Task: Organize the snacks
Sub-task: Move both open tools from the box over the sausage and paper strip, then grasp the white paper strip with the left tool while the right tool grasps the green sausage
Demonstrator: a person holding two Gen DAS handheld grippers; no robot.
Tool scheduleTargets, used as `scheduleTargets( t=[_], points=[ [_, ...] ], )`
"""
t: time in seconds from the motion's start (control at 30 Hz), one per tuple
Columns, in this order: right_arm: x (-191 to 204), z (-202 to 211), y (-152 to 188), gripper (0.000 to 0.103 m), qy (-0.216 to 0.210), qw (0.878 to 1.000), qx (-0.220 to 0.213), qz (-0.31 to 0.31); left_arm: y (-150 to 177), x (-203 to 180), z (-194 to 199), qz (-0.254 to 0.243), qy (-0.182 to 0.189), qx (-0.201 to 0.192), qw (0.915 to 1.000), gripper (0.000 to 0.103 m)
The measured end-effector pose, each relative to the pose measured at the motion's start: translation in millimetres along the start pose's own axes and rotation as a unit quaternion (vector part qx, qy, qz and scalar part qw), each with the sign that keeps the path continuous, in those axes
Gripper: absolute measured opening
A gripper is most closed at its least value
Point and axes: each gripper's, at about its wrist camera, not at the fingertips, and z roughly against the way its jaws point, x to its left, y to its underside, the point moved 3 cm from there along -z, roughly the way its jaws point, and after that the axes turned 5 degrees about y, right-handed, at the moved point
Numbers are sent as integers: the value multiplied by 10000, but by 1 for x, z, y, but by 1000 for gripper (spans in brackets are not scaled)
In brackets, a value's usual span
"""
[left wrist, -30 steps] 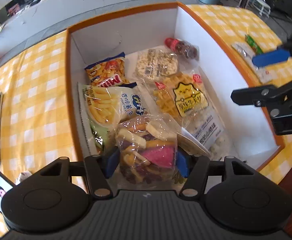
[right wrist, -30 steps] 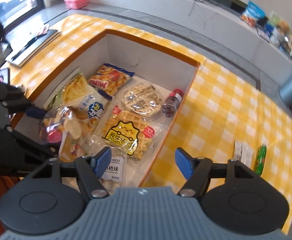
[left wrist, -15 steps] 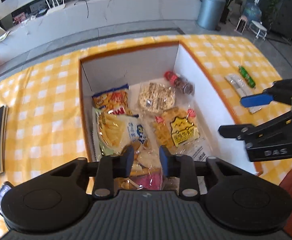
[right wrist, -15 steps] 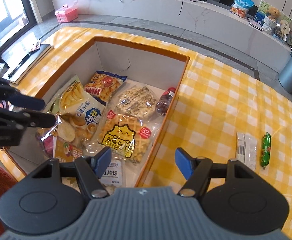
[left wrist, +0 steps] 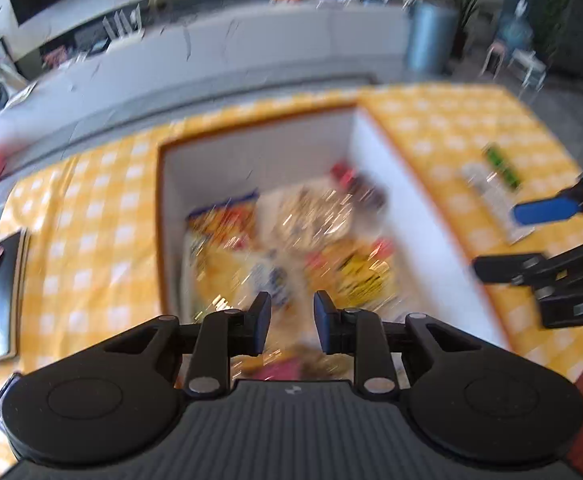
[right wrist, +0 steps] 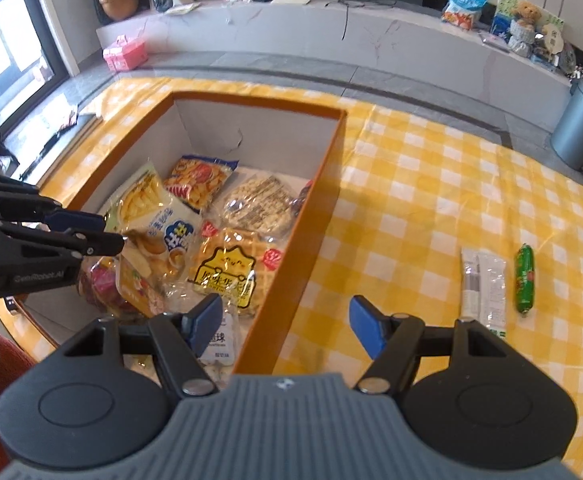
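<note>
Yellow-and-white checked cloth covers the tabletop (right wrist: 411,200), and a long grey ledge with a grey bin is seen behind it.

At the far left, the left gripper (right wrist: 111,232) is held over the near left corner of the orange-rimmed box (right wrist: 319,184). Its jaws have just been closing and stand narrow, with a small gap between the pads. Nothing is seen between them, though the left wrist view is blurred.

Inside the box, several packets are laid flat and overlapping: a clear bag of mixed crisps (right wrist: 107,284) nearest the left gripper, a fries bag (right wrist: 151,216), an orange chip bag (right wrist: 199,178), a round cracker pack (right wrist: 259,208) and a waffle pack (right wrist: 231,268).

Over the right wall of the box, the right gripper (right wrist: 286,322) is held with its jaws wide apart and empty.

Farther right, two snacks lie on the cloth, well apart from the box: a silver-white sachet (right wrist: 485,288) and, just beside it, a green sausage stick (right wrist: 524,278). These are judged to be what is left to put away.

Both are expected to be light. The sachet is likely thin, limp and slippery, so a pinch across its narrow width near the middle is suggested. The stick is probably firmer and apt to roll, so it is best taken across its middle.
</note>
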Motion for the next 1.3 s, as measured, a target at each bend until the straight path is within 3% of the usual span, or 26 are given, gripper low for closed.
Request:
scheduleTargets(
  t=[0.27,0.4,0.63,0.9,1.07,1.13,1.3],
  points=[
    [-34,45,12,69,440,9942,-935,-292,-24,-58,37,-266,512,-1169,9915,45],
    [-64,60,29,69,811,9859,-1312,-645,-31,-90,33,-354,682,-1314,9883,56],
    [-119,59,62,65,1356,9682,-1419,-1550,-35,-130,2,-171,881,-1250,9881,68],
    [-165,34,89,54,1601,9518,-1404,-2209,-40,-162,-35,-131,909,-982,9909,72],
    [-189,12,97,43,1753,9425,-1324,-2519,-46,-173,-69,312,1427,-728,9866,75],
    [-200,2,99,41,1897,9405,-1132,-2584,-49,-178,-88,583,1611,-523,9838,75],
    [-219,-13,97,38,1815,9433,-1053,-2573,-55,-194,-138,830,1588,-198,9836,75]
  ],
)
